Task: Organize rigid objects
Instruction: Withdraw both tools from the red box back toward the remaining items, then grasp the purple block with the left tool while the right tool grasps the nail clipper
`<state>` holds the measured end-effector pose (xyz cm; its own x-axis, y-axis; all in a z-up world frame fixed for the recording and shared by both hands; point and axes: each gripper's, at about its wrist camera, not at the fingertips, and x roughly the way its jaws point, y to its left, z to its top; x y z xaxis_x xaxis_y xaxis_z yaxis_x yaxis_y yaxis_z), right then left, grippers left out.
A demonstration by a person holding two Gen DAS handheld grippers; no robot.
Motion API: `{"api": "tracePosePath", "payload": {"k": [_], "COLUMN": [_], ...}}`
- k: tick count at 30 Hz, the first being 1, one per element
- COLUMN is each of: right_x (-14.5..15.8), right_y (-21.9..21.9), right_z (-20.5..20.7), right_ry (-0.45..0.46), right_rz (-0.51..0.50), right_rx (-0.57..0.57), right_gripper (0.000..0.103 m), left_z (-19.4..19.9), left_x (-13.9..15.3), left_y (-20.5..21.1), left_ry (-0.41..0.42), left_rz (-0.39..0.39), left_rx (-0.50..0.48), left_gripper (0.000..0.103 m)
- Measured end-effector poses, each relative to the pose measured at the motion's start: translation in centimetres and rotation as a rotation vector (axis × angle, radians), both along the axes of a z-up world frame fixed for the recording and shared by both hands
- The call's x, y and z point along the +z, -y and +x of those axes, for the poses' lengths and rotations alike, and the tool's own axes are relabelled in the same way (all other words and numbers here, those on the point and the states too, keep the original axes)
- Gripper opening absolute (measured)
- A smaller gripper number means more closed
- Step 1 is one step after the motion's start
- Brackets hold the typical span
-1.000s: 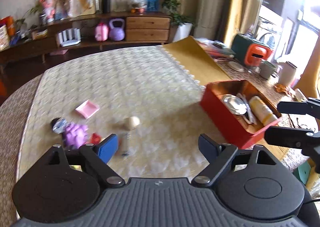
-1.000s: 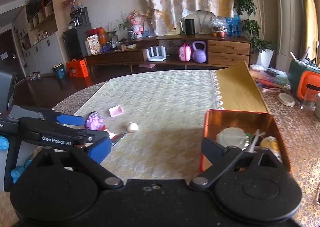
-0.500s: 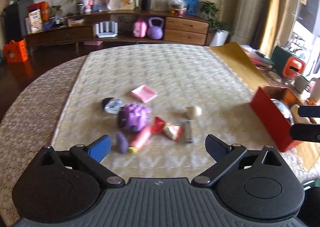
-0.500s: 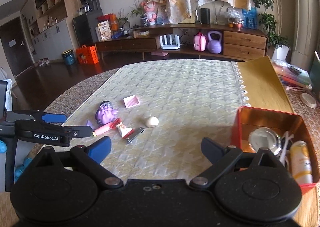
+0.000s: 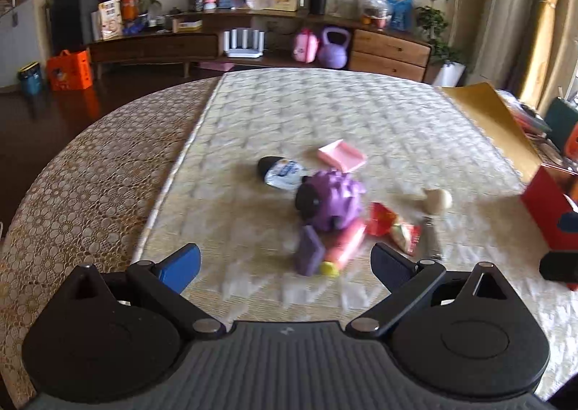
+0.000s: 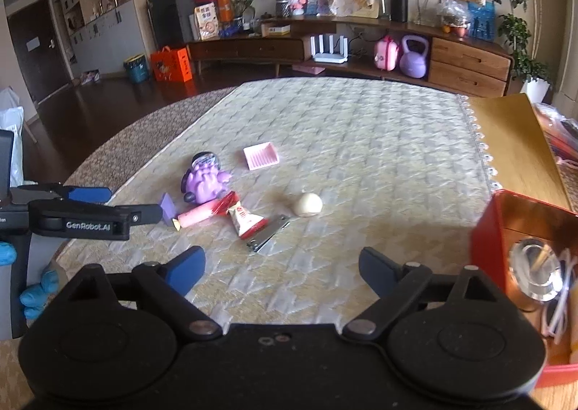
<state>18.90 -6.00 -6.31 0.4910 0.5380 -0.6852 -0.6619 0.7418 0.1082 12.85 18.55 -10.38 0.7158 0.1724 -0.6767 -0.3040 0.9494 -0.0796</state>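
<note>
I see the loose items clustered near the middle of the pale quilted mat (image 6: 361, 142): a purple spiky toy (image 6: 206, 180) with a small jar (image 6: 204, 159) touching its far side, a pink ridged tray (image 6: 261, 156) just beyond, a purple block (image 6: 167, 207), a pink tube (image 6: 200, 215), a red snack packet (image 6: 244, 220), metal nail clippers (image 6: 269, 233) and a cream ball (image 6: 307, 205). The red box (image 6: 505, 229) sits at the right edge, already holding a few things. My left gripper (image 5: 285, 262) has just spread its jaws wide, nothing between them; my right gripper (image 6: 281, 265) has just narrowed slightly yet stands open and empty.
</note>
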Motion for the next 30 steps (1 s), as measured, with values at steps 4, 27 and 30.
{"api": "tracePosePath", "payload": {"k": [4, 27, 30], "right_x": [-0.9, -5.3, -5.6], "right_y": [-1.4, -7.8, -8.0], "right_z": [0.4, 3.5, 3.7], "right_ry": [-0.004, -0.039, -0.043], "right_rz": [-0.023, -0.113, -0.118], "right_rx": [0.009, -0.010, -0.019], "right_gripper": [0.085, 0.046, 0.039], "left_z": [0.4, 2.6, 2.5], "left_x": [-0.9, -3.6, -3.7], "left_y": [-0.6, -0.5, -0.3], "left_ry": [0.000, -0.017, -0.010], "left_rz": [-0.004, 0.021, 0.032], "left_rx": [0.032, 0.078, 0.072], "left_gripper": [0.101, 0.069, 0.065]}}
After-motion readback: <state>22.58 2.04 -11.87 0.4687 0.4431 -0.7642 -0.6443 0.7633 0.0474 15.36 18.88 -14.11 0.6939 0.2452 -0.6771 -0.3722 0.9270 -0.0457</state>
